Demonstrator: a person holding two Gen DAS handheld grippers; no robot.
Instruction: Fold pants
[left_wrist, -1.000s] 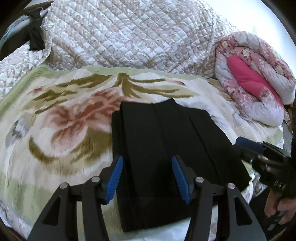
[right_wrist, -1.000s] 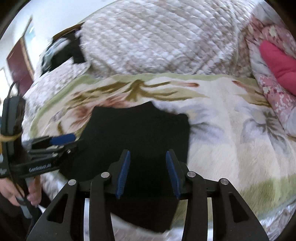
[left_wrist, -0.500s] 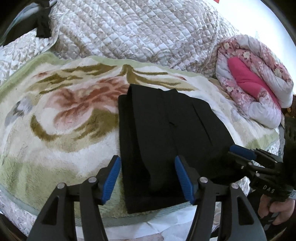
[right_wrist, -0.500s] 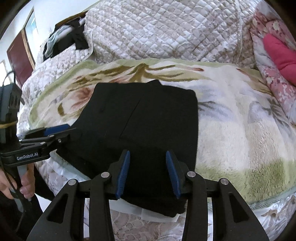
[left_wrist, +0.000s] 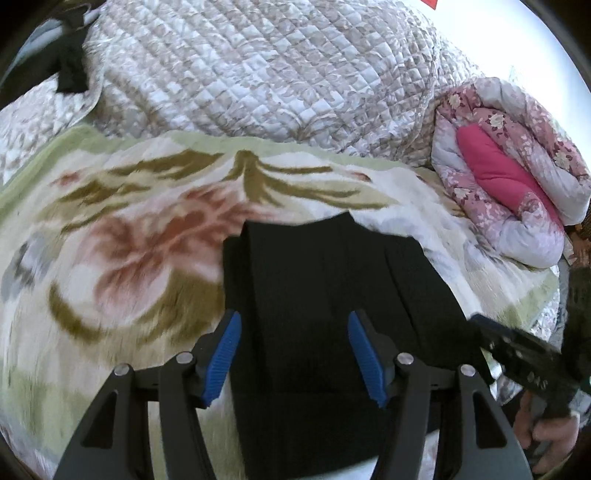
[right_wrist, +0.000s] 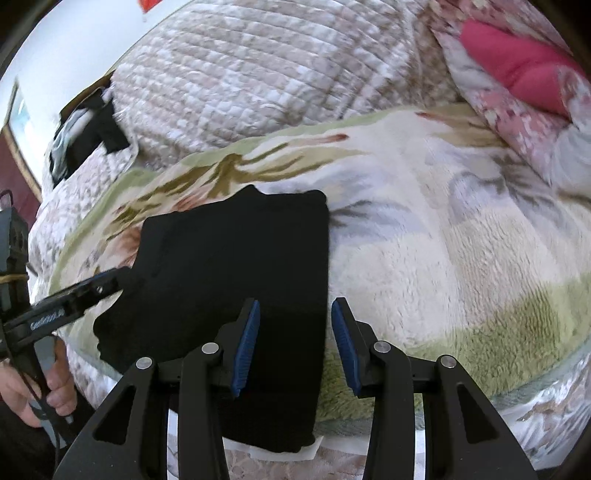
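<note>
The left gripper (left_wrist: 293, 354) hangs over the near end of the black pants (left_wrist: 332, 295), its blue pads spread wide with only cloth showing below and between them; nothing is pinched, so it is released. The right gripper (right_wrist: 295, 345) hangs over the pants' right edge, jaws part-way apart and straddling that edge (right_wrist: 325, 295) without pressing on it, so it too holds nothing.

The pants (right_wrist: 236, 266) lie as a compact dark rectangle, already folded into layers, on the flowered fleece blanket (left_wrist: 129, 258), their near end reaching the blanket's front border and hanging slightly past it. In the left view long creases run away from the camera along the stack.

By the look of it the folding is nearly done, and what remains is a last fold or a tidy-up. To do that well, each gripper should come down on a near corner of the pants, catch all layers at once rather than the top one alone, then carry the near end toward the far end with both hands level so the edges meet squarely. The plush blanket could snag in the jaws, so bite only the pants.

Beyond the pants rises a quilted cover (left_wrist: 258, 74), and off to their far right sits a rolled pink floral duvet (left_wrist: 517, 177).
</note>
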